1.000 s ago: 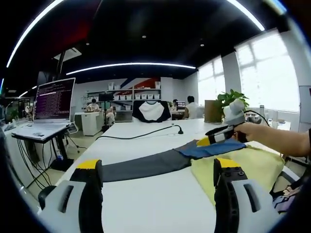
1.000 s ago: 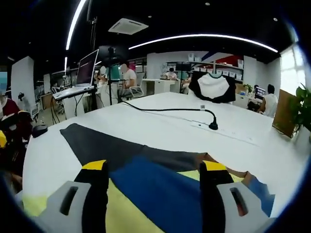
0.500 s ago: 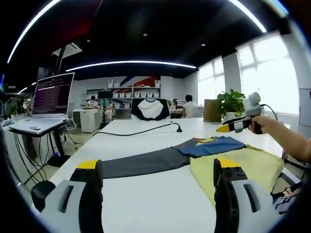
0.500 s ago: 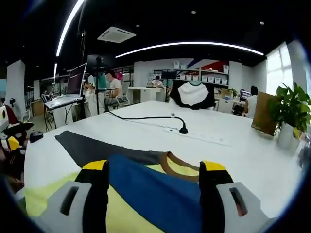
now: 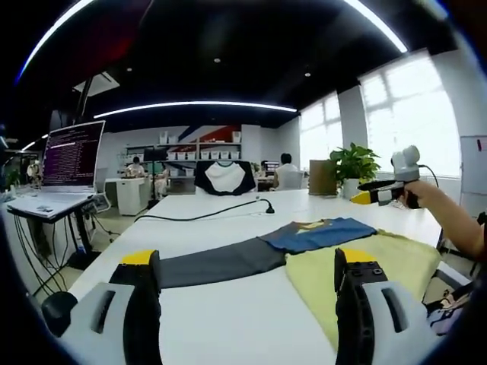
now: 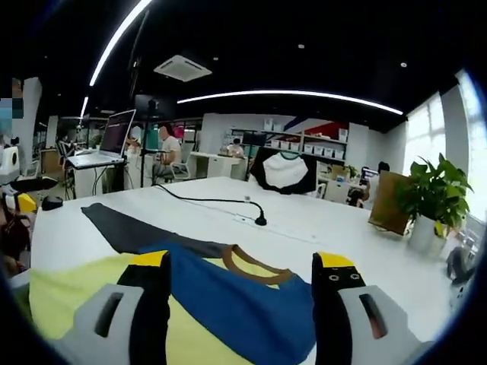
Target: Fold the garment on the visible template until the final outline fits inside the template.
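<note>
A colour-block shirt lies on the white table [image 5: 228, 319]: yellow body [image 5: 358, 266], blue upper part [image 5: 319, 232] and a dark grey sleeve [image 5: 221, 262] stretched out to the left. In the right gripper view the blue part [image 6: 251, 304] with its brown collar [image 6: 255, 268] lies on the yellow body [image 6: 76, 296]. The grey sleeve [image 6: 129, 228] runs away beyond it. My left gripper [image 5: 246, 256] hovers low over the sleeve, open and empty. My right gripper [image 6: 242, 260] is open above the blue part. A hand holds the right gripper [image 5: 380, 190] raised at the right of the shirt.
A black cable with a small stand [image 5: 228, 211] crosses the table behind the shirt. A potted plant [image 5: 351, 163] stands at the far right. A laptop [image 5: 68, 156] sits on a stand left of the table. A black-and-white shirt [image 5: 224, 176] hangs at the far end; people sit behind.
The right gripper has lifted off the blue part of the shirt and moved up and to the right. The blue part now lies flat on the yellow body.
</note>
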